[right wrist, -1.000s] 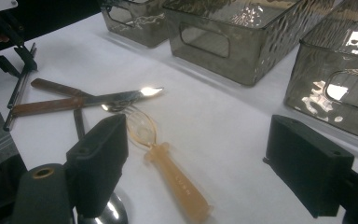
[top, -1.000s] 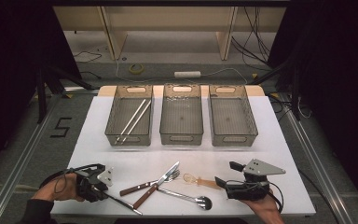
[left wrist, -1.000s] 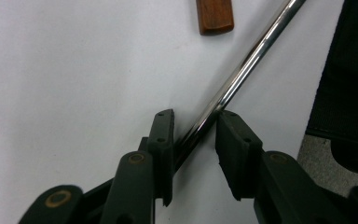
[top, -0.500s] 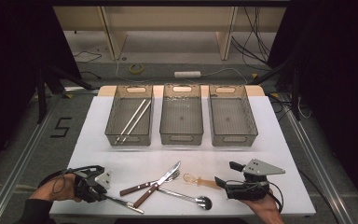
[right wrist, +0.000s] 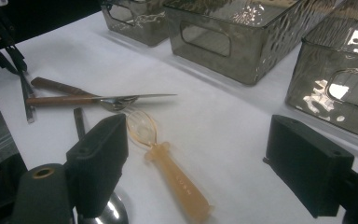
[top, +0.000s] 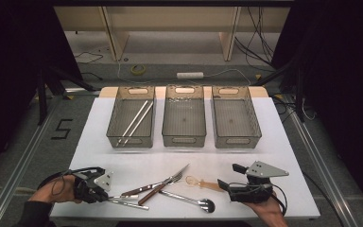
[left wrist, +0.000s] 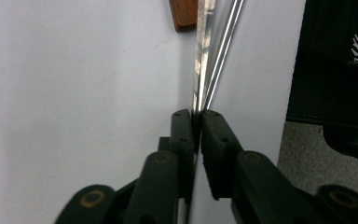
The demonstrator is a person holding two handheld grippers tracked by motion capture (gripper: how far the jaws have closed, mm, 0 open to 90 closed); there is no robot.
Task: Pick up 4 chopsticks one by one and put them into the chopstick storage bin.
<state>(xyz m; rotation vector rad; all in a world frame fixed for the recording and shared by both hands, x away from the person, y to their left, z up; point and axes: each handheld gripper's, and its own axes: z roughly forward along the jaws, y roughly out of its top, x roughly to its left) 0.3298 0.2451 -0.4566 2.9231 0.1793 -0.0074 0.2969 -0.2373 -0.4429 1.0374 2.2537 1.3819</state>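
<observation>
The left gripper (top: pixel 105 195), whose jaws have just been closing, is now pinching the near ends of a pair of metal chopsticks (left wrist: pixel 214 56) lying at the front left of the white table (top: pixel 274 142), while the right gripper (top: pixel 227 185) is waiting with its jaws wide apart and empty over the translucent amber spoon (right wrist: pixel 168 165). Sorting looks barely begun: another chopstick pair (top: pixel 134 122) is lying in the left bin (top: pixel 116 116), the middle bin (top: pixel 184 140) and right bin (top: pixel 236 140) are standing bare, and the wooden-handled knife (top: pixel 163 185), fork (top: pixel 144 187) and steel spoon (top: pixel 189 200) are waiting near the front edge. The table is standing on a grey floor (top: pixel 23 146) in a dark-curtained room, cables (top: pixel 123 71) trailing behind it.
</observation>
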